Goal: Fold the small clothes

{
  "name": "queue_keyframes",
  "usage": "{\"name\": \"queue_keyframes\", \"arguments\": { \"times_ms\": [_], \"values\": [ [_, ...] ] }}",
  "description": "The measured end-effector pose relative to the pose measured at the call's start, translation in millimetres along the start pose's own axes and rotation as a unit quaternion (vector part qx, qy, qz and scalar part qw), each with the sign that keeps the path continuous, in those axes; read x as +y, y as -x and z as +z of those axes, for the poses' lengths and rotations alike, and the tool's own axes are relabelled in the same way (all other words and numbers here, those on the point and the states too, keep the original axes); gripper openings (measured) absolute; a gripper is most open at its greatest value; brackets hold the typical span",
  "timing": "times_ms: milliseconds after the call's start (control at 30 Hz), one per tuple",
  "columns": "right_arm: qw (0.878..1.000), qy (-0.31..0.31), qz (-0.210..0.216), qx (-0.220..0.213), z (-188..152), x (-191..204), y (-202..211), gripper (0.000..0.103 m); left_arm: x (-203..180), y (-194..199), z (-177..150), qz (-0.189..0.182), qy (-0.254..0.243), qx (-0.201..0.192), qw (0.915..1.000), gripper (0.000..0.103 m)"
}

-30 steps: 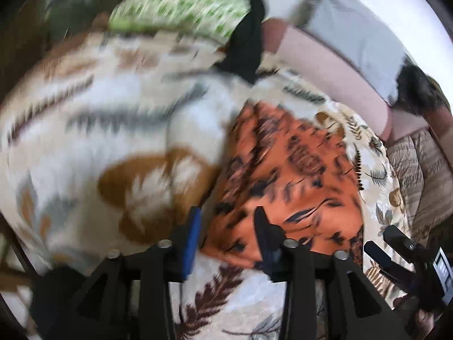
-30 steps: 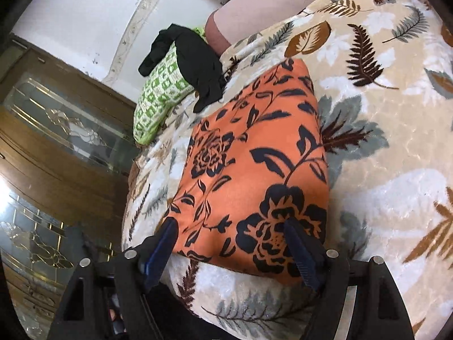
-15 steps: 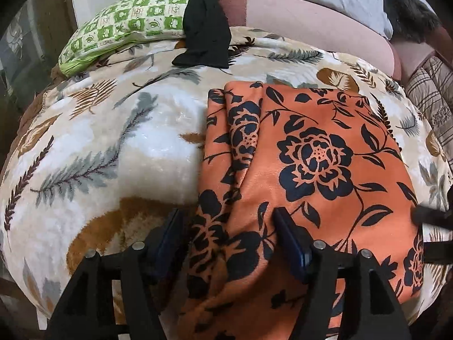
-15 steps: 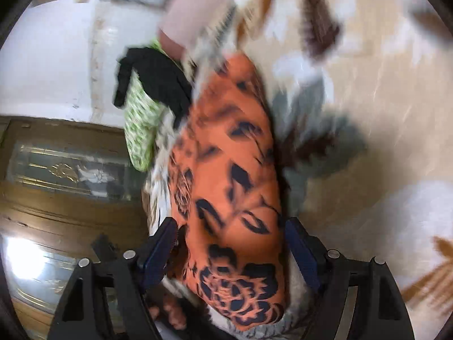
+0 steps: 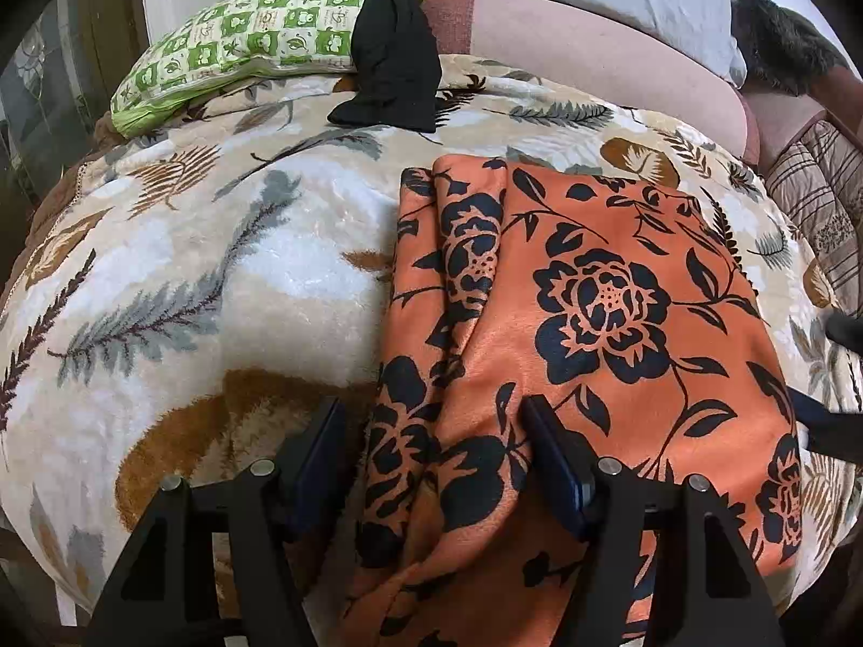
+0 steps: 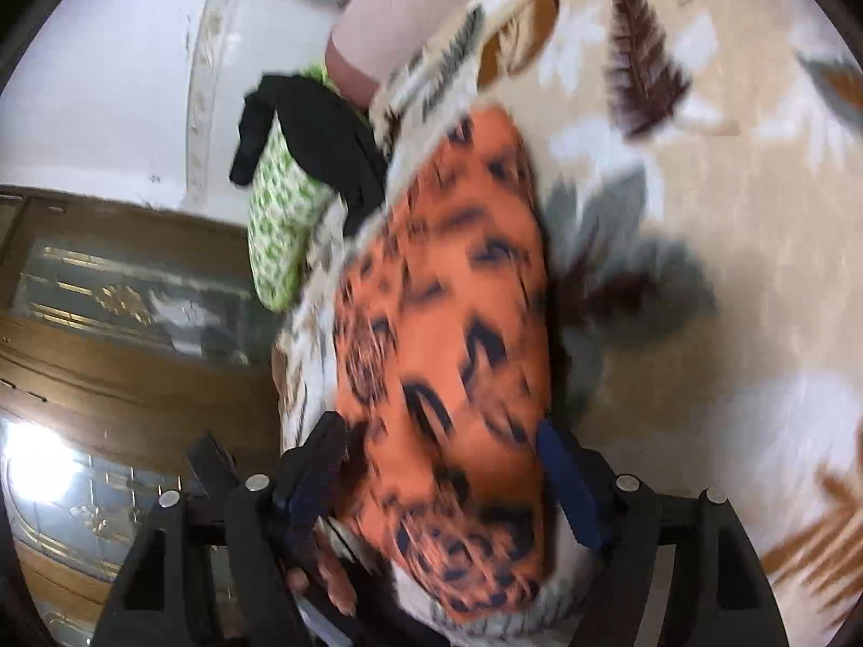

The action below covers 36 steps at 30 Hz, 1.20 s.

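I am holding the left tongs (image 5: 431, 431) parted, jaws just widened, straddling the near left edge of the folded orange floral garment (image 5: 593, 323) lying on the leaf-print blanket (image 5: 189, 269). Right tongs (image 6: 439, 453) are gaping too, just reopening around its near end. Beyond, a black garment (image 5: 394, 54) is draping a green pillow (image 5: 242, 38).

The orange cloth with black flower print (image 5: 620, 323) has a smooth, faint sheen. Under it the cream leaf-patterned blanket (image 5: 226, 280) looks plush and fuzzy (its white patches glisten). At the far left, a matt green-checked cotton pillow (image 5: 242, 38) carries a limp black garment (image 5: 396, 64). The brown wooden cabinet (image 6: 108, 356) looks glossy.
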State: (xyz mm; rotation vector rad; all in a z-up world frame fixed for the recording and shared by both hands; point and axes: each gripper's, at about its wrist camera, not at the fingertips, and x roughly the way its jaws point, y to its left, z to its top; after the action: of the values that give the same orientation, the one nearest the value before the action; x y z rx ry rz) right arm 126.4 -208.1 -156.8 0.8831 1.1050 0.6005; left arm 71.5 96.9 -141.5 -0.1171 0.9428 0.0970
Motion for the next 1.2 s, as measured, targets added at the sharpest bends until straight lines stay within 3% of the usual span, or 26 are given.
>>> {"name": "queue_keyframes", "arguments": {
  "times_ms": [67,133,200,267,333,400,500,567,600,633,667,733,833,867,900,967,1000,1033,1133,1200],
  "values": [
    [0.998,-0.059,0.013,0.017,17,-22,-23,0.078,1,0,0,-0.002,0.002,0.000,1.0000,0.071],
    [0.997,-0.071,0.007,0.043,20,-27,-43,0.038,5,-1,-1,-0.006,0.003,-0.001,1.0000,0.071],
    [0.999,0.019,-0.019,0.026,14,11,-34,0.032,10,-2,-2,-0.010,0.009,-0.003,0.9999,0.076],
    [0.997,0.052,-0.051,0.019,11,20,-34,0.031,10,-5,-2,-0.014,0.012,-0.002,0.9998,0.077],
    [0.996,0.010,-0.082,0.042,18,-8,-45,0.039,9,-5,-2,-0.013,0.013,-0.003,0.9998,0.077],
    [0.998,-0.037,-0.032,0.034,22,-18,-42,0.060,11,-5,-2,-0.018,0.016,-0.003,0.9997,0.077],
    [1.000,-0.005,-0.018,-0.010,40,2,-36,0.075,16,-7,-1,-0.036,0.034,0.003,0.9988,0.077],
    [0.999,-0.017,-0.023,-0.014,57,-1,-49,0.075,19,-6,1,-0.048,0.041,0.005,0.9980,0.077],
    [0.999,-0.028,-0.030,0.005,66,-10,-58,0.064,22,-3,2,-0.060,0.047,0.004,0.9970,0.077],
    [0.998,-0.024,-0.054,0.031,71,-13,-72,0.040,26,1,4,-0.071,0.053,0.004,0.9961,0.076],
    [0.997,-0.010,-0.067,0.029,70,-5,-75,0.034,33,8,9,-0.081,0.061,-0.004,0.9949,0.076],
    [0.996,0.033,-0.078,0.017,69,13,-68,0.034,45,13,20,-0.091,0.079,-0.022,0.9925,0.076],
    [0.994,0.058,-0.095,0.012,62,24,-68,0.041,55,-6,52,-0.120,0.094,-0.001,0.9883,0.076],
    [0.993,0.055,-0.098,0.018,58,23,-69,0.057,55,-19,65,-0.126,0.092,0.019,0.9875,0.076],
    [0.994,0.056,-0.096,0.021,56,24,-69,0.066,53,-30,73,-0.125,0.089,0.039,0.9873,0.076],
    [0.991,0.077,-0.102,0.025,51,30,-67,0.067,48,-48,85,-0.151,0.088,0.061,0.9826,0.069],
    [0.990,0.089,-0.110,0.027,51,34,-71,0.067,47,-58,89,-0.165,0.087,0.073,0.9798,0.039],
    [0.989,0.092,-0.112,0.029,51,35,-74,0.067,47,-70,90,-0.163,0.087,0.092,0.9784,0.023],
    [0.989,0.085,-0.115,0.046,46,13,-65,0.067,52,-86,83,-0.162,0.115,0.094,0.9755,0.026],
    [0.989,0.078,-0.114,0.050,44,5,-64,0.067,52,-75,82,-0.164,0.109,0.078,0.9772,0.028]
  ]
}}
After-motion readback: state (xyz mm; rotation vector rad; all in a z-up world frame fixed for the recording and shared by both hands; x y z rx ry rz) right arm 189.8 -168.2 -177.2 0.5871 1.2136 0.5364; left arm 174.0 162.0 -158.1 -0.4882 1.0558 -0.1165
